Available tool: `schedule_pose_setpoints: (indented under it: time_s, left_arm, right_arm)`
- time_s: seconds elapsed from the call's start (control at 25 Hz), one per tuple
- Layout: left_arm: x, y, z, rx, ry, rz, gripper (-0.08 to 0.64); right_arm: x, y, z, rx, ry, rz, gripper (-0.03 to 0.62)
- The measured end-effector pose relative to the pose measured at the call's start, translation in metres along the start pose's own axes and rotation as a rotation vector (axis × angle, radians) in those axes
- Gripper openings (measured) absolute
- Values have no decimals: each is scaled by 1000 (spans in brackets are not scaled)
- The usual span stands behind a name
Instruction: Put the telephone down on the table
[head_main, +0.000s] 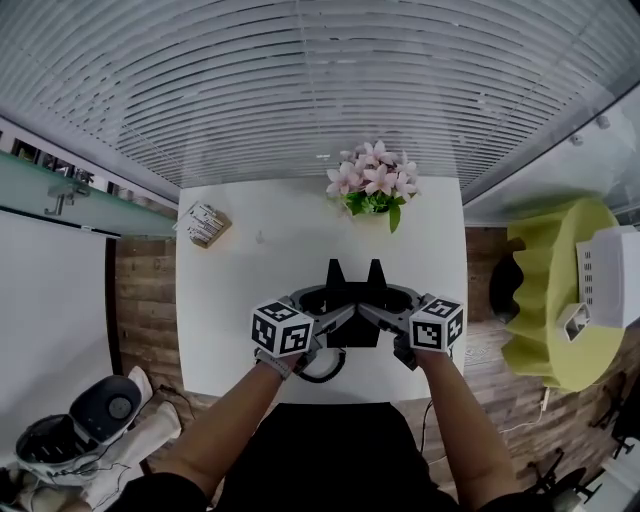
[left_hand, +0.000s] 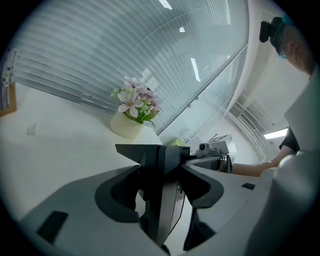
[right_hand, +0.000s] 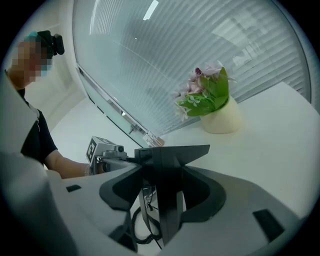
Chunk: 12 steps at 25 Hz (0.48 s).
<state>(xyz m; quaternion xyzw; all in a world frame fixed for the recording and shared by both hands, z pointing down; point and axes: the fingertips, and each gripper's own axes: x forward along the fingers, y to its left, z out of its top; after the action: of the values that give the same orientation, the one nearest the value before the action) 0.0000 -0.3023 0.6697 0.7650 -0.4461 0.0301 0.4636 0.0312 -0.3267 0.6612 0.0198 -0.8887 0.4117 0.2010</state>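
Left of the potted flowers (head_main: 372, 188), at the table's far corner, a small packet (head_main: 203, 223) lies well apart from my work. The white table (head_main: 225, 320) on that side is bare, so there is room to set things down.

My left gripper (left_hand: 159, 167) is nearer me than the flowers, with its jaws clenched on a thin dark slab that I take for one edge of the telephone (head_main: 353, 328). The telephone sits between my two tools, straight toward me from the flowers and close to the table's near edge. I cannot tell whether its base touches the top or hangs just above it.

I judge it a stiff plastic shell, fairly heavy for so narrow a bite and smooth enough to slip or swing. Holding both side edges and lowering it level seems right. Its coiled cord (head_main: 322, 372) lies on the table on the side away from the flowers, by the near edge, where it could drag or snag.

My right gripper (right_hand: 167, 170) is likewise closed tight on the opposite edge of the same slab. Right of the flowers the table soon ends, with a yellow-green seat (head_main: 545, 300) beyond it. I'd place the phone toward the flowers, clear of the near and right edges.
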Motion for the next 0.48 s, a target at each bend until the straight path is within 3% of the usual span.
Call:
schedule_pose_setpoints:
  time_s: [0.48]
  left_arm:
    - [26,38,1,-83,4,22,259]
  right_arm:
    - [21,-43,-1,110,5,2,245]
